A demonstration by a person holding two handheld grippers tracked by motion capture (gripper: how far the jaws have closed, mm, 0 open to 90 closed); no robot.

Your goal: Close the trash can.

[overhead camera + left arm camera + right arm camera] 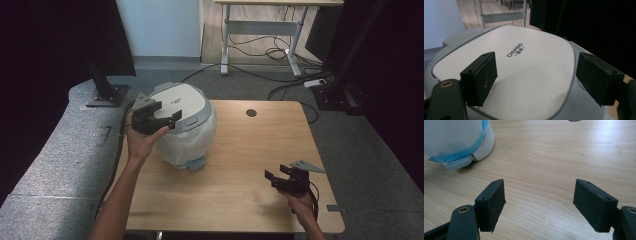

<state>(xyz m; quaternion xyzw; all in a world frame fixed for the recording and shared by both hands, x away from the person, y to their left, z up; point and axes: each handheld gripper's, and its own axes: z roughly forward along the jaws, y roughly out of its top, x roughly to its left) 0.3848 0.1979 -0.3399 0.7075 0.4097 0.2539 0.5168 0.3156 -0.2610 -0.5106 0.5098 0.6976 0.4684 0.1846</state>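
A: Item one: rice cooker [182, 125], white body, grey lid, wrapped partway in clear plastic film with a blue edge. Location?

B: Left half of the wooden table [250, 165], standing upright, well apart from the right gripper [280, 177]. Its foot and a grey front tab show in the right gripper view, upper left.

A: Handling class?

B: Judged bulky and fairly heavy for a two-jaw grip. The shell is rigid, smooth and rounded; the film likely makes the sides slick and lets the pads slide. Not fragile, though the lid hinge and the latch button [191, 120] deserve care.

A: Grasp points?

B: The body is too wide for either gripper, going by the spread of the jaws against the lid. Better candidates: the lid's front lip near the latch, or a press on the latch itself. The broad flat lid top [529, 65] offers nothing to pinch.

A: Item two: left gripper [167, 116]. State?

B: Jaws spread wide, hovering just above the lid, nothing between the pads. Whether they touch the surface cannot be told.

A: Item three: right gripper?

B: Jaws parted and empty, low over bare wood at the table's right front.
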